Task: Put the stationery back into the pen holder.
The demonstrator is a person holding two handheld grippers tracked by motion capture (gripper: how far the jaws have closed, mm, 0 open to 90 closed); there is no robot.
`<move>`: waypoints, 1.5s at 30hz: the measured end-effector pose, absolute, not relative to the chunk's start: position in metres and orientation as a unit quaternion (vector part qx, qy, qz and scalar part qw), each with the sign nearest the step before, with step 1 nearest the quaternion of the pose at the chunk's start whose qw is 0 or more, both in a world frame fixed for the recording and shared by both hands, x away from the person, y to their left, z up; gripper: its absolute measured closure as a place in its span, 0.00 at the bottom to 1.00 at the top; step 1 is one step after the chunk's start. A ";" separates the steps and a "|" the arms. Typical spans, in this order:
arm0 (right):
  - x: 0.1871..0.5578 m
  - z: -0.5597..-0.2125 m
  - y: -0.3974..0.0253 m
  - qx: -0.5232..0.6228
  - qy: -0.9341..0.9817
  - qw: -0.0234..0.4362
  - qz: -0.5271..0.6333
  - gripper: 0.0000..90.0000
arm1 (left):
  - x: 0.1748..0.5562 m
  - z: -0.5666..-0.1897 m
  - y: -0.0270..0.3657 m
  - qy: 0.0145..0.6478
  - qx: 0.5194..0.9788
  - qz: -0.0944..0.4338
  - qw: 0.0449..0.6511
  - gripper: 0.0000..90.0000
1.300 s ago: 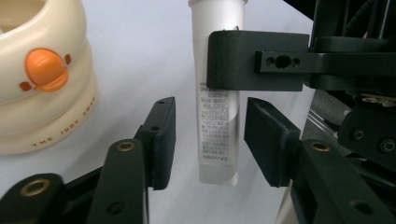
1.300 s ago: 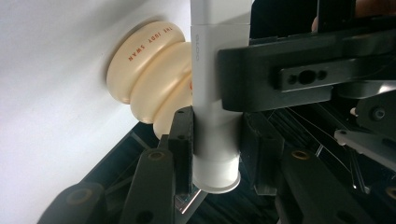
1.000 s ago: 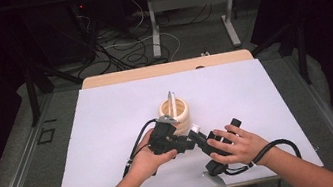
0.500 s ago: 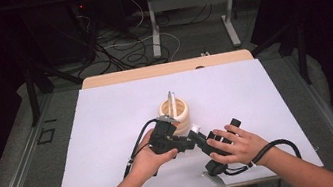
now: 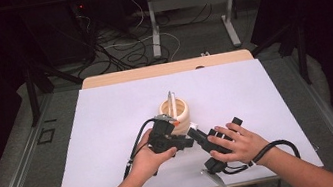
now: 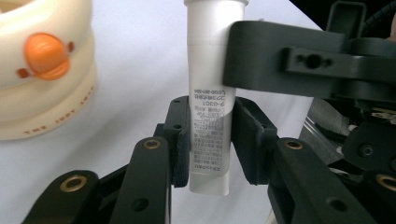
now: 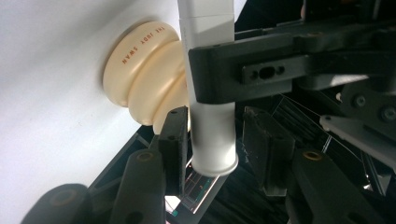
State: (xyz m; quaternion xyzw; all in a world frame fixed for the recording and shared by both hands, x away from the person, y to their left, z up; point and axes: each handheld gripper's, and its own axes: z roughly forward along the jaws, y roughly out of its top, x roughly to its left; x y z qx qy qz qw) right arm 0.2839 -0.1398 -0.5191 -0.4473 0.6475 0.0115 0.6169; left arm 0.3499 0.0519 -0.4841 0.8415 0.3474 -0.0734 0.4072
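The light, soft tube (image 6: 208,116), just beside the cup (image 6: 44,70), sits clamped in the left gripper (image 6: 208,140) near its crimped end, the firmest hold, while the right gripper's (image 7: 212,140) jaws stand apart around its cap.

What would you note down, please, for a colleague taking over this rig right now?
Left gripper: jaws shut on the flat crimped end of the white tube, held off the table.
Right gripper: jaws open around the tube's round end; one jaw touches it, the other stands just clear.
The cream cup with the duck face stands just beyond the grippers, with a thin stick upright in it.
Done: tube picked up and brought between both grippers.
Left: probably shutting the right jaws on the round end; the tube is not in the cup yet.
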 end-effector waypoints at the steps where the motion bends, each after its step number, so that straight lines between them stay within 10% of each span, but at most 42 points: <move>1: 0.284 -0.518 -0.140 -0.446 0.648 0.617 0.013 0.66 | 0.350 -0.483 0.054 0.349 0.842 -0.074 0.406 0.76; 23: 0.294 -0.499 -0.139 -0.298 0.755 0.576 0.097 0.60 | 0.358 -0.472 0.083 0.367 0.809 -0.006 0.459 0.77; 45: 0.319 -0.493 -0.149 0.044 0.877 0.410 0.246 0.46 | 0.367 -0.458 0.087 0.361 0.782 0.061 0.505 0.77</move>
